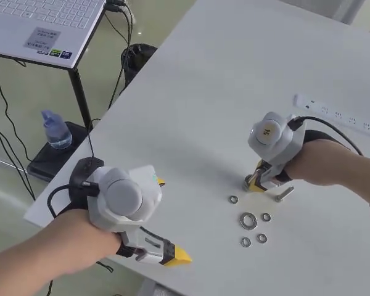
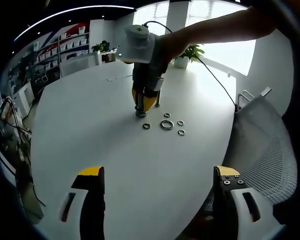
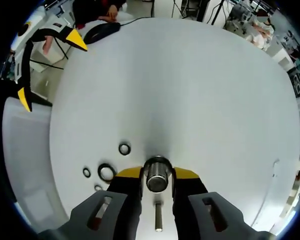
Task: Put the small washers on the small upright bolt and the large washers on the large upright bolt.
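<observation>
1. Head view: got the left gripper (image 1: 171, 219) low at the near corner of the white worktop (image 1: 234, 80), jaws spread wide on nothing. Further over, got the right gripper (image 1: 256, 183) tipped down, jaws clamped on the large bolt (image 1: 249, 182), bolt end down at the worktop. Spotting the small bolt (image 1: 284, 194) just beside it, looks to be lying on its side. Counting four small washers (image 1: 234, 199) and one large washer (image 1: 248, 220) flat and loose near the right gripper, none on a bolt. Also a laptop (image 1: 43, 24) and a water bottle (image 1: 55, 132) off past the edge, and a power strip (image 1: 333, 114) further back on the worktop
2. Left gripper view: jaws wide apart, nothing between them. Looking across at the right gripper (image 2: 144, 102) gripping the large bolt (image 2: 140, 114), washers scattered just in front of it. Mesh chair (image 2: 260, 140) off to one side
3. Right gripper view: jaws closed tight on the large bolt (image 3: 157, 181), seen end-on. Small bolt (image 3: 158, 217) showing between the jaws, closer to the camera, can't tell upright or lying here. Large washer (image 3: 107, 172) with small ones around it, all loose beside the jaws
</observation>
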A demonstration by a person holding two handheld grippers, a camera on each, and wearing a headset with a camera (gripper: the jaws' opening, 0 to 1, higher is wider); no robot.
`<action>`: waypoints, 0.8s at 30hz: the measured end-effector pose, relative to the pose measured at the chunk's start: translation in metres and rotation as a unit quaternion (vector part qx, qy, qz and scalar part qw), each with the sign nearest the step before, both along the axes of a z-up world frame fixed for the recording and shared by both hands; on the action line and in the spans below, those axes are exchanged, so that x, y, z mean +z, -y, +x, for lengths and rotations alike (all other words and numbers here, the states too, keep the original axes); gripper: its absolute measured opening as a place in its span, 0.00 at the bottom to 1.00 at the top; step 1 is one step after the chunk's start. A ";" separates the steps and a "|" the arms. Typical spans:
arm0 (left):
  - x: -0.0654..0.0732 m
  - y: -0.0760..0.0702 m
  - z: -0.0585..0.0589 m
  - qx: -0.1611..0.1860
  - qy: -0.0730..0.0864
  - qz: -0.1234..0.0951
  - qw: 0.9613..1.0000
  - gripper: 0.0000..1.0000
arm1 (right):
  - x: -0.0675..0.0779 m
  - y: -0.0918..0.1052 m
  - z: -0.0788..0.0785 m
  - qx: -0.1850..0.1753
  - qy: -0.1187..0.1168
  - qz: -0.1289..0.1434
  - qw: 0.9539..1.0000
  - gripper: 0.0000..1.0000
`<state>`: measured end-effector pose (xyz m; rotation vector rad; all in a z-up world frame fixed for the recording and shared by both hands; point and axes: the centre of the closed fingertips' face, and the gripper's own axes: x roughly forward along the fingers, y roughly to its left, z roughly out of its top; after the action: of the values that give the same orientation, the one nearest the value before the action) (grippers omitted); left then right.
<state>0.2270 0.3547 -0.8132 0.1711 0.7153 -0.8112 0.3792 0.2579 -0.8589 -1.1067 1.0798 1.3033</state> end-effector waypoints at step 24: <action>0.003 -0.001 -0.004 0.000 -0.002 0.005 1.000 0.89 | -0.003 0.001 -0.004 -0.009 0.001 0.003 1.000 0.23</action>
<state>0.2225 0.3561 -0.8106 0.1781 0.7236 -0.8075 0.3752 0.2574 -0.8621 -1.0914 1.0822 1.2903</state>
